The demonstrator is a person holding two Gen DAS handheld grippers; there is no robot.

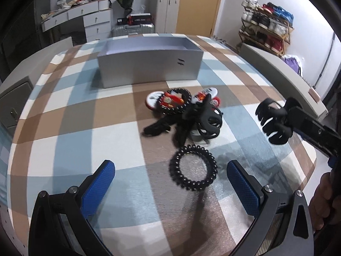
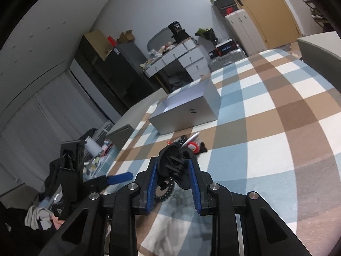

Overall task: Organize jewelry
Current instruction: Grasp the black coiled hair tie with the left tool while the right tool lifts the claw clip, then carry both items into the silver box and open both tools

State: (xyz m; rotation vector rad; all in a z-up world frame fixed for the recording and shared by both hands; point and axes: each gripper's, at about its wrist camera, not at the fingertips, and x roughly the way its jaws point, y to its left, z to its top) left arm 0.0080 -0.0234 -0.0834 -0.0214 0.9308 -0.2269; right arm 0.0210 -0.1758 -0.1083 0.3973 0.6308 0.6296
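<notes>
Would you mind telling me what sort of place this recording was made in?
Probably a lived-in bedroom or storage room at home: a white drawered dressing table, a silver hard-shell suitcase and a wooden shoe rack stand beyond the plaid-covered table.

left claw [image 1: 170, 183]: black linkage, blue dimpled pads, silver pivots | right claw [image 2: 173, 183]: seemingly identical

- A checked cloth [image 1: 89, 140] in brown, blue and white covers the bench.
- A white dresser with drawers [image 1: 85, 19] stands at eleven o'clock.
- A silver suitcase [image 1: 133, 29] sits at twelve, beside a wooden door [image 1: 198, 6].
- A shoe rack [image 1: 266, 27] stands at two o'clock.
</notes>
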